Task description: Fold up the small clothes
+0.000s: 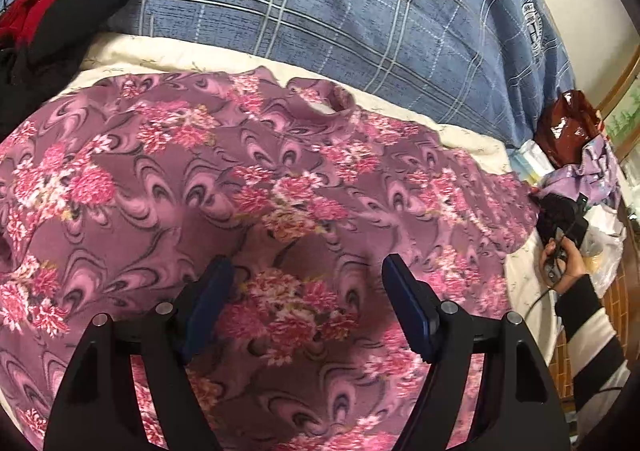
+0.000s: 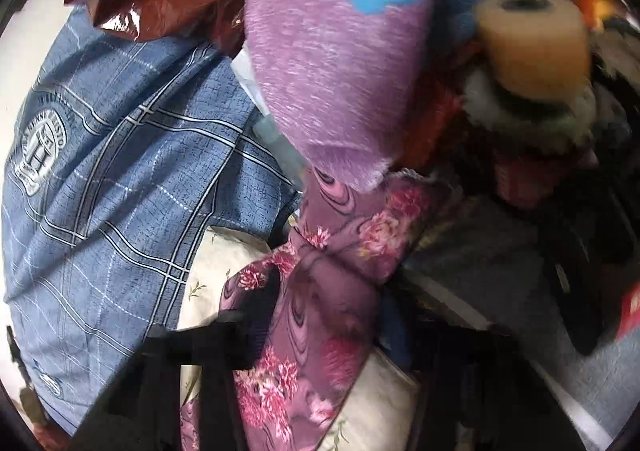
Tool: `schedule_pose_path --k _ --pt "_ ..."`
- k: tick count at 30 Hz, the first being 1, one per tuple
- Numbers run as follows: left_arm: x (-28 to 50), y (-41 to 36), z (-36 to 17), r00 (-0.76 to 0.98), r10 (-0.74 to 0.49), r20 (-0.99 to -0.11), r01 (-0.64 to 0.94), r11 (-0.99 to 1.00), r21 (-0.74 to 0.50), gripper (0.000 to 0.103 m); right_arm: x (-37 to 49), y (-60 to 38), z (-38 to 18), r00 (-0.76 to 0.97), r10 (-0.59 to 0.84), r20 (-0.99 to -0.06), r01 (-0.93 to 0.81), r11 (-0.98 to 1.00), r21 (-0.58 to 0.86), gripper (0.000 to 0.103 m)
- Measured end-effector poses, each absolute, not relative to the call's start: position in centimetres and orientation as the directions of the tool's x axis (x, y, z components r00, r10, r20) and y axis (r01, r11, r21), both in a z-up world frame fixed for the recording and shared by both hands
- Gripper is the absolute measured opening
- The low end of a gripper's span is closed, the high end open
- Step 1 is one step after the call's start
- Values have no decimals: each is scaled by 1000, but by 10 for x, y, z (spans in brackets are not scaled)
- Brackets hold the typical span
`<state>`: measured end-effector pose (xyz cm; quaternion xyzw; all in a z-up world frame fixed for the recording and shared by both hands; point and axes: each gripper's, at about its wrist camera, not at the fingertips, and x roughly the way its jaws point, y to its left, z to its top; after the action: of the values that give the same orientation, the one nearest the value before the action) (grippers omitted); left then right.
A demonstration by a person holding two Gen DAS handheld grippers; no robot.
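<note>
A mauve garment with pink flowers (image 1: 248, 179) lies spread over a cream sheet (image 1: 168, 57) on the bed. My left gripper (image 1: 308, 263) hovers over its lower middle, open, its blue pads (image 1: 404, 303) wide apart with nothing between them. At the garment's right end, a hand in a striped sleeve (image 1: 588, 323) holds my right gripper (image 1: 540, 203). The right wrist view is blurred. There a bunched strip of the flowered garment (image 2: 332, 235) runs between the dark fingers of the right gripper (image 2: 320, 315), which is shut on it.
A blue plaid quilt (image 1: 340, 19) lies behind the garment. A black and red garment (image 1: 52, 15) sits at the far left. At the right are a shiny brown bag (image 1: 568, 123), a lilac cloth (image 1: 588, 171), and a tan paper roll (image 2: 532, 43).
</note>
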<state>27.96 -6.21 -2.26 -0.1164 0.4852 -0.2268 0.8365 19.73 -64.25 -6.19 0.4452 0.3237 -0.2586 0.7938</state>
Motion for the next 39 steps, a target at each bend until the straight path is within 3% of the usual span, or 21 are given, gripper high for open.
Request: schedule_pose_path --k 5,10,18,30,39 --pt "282 -57 0 522 -478 -706 281 878 -387 78 191 -636 10 716 -275 -642 626 661 415 8" --pt "298 -60 -26 481 -427 -766 241 904 -352 78 199 -644 -5 610 -272 -744 683 657 319 9" --pt "296 -65 -27 480 -423 -769 257 905 -338 78 186 -607 7 647 -228 -728 633 692 346 10" --pt "300 -43 -20 423 -448 -787 235 894 -382 78 218 -450 27 713 43 -700 369 826 427 10" --pt "309 -10 -16 406 -486 -774 161 872 -463 78 245 -302 7 639 261 -723 164 873 460 10"
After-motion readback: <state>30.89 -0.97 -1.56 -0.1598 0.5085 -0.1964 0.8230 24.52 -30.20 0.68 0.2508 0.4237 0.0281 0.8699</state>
